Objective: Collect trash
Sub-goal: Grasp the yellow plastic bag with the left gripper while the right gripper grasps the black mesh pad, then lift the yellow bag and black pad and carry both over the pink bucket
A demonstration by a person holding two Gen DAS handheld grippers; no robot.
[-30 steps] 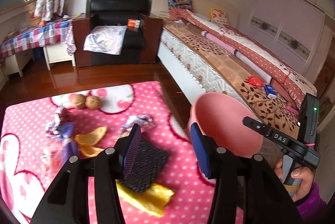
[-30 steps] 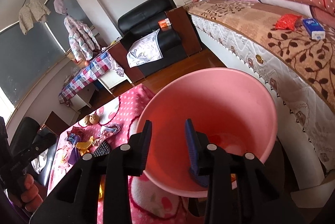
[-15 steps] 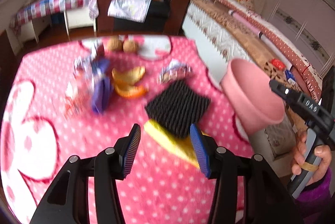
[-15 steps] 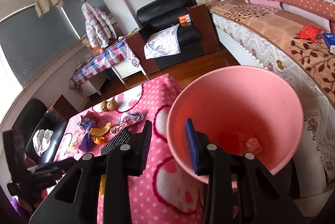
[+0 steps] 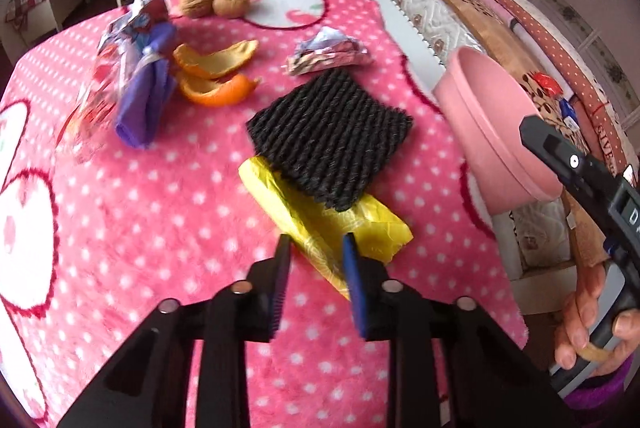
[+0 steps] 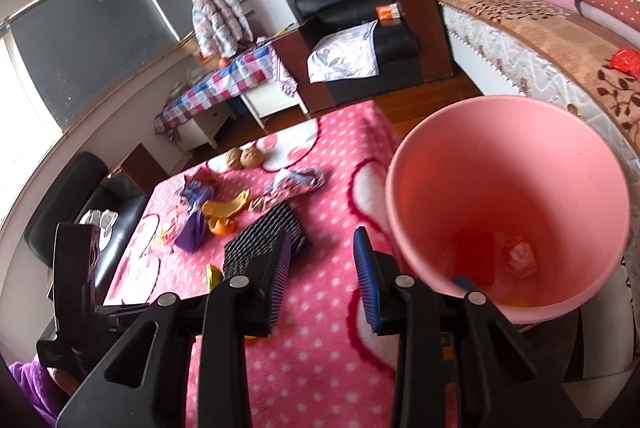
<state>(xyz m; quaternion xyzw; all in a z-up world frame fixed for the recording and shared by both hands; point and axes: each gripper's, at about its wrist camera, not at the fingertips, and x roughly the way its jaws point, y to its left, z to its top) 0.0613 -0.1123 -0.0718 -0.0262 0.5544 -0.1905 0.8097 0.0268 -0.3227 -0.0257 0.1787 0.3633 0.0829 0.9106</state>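
Trash lies on a pink dotted tablecloth (image 5: 140, 228). A yellow plastic bag (image 5: 320, 220) lies partly under a black ribbed mat (image 5: 328, 132). My left gripper (image 5: 316, 248) is open, its fingertips on either side of the bag's near end. Orange peels (image 5: 216, 72), a purple wrapper (image 5: 144, 100), a crumpled wrapper (image 5: 328, 52) and two walnuts (image 5: 212, 2) lie farther back. A pink bin (image 6: 508, 204) stands off the table's right edge with some trash inside. My right gripper (image 6: 320, 256) is open and empty, above the table just left of the bin.
A bed (image 6: 560, 36) runs along the right behind the bin. A black armchair (image 6: 360, 28) and a checked-cloth side table (image 6: 224, 80) stand beyond the table. The right gripper's body (image 5: 580, 180) and hand show beside the bin (image 5: 492, 124).
My left gripper has come down and forward to the yellow bag, now straddling its near end. My right gripper has shifted left, off the bin's mouth and over the table.
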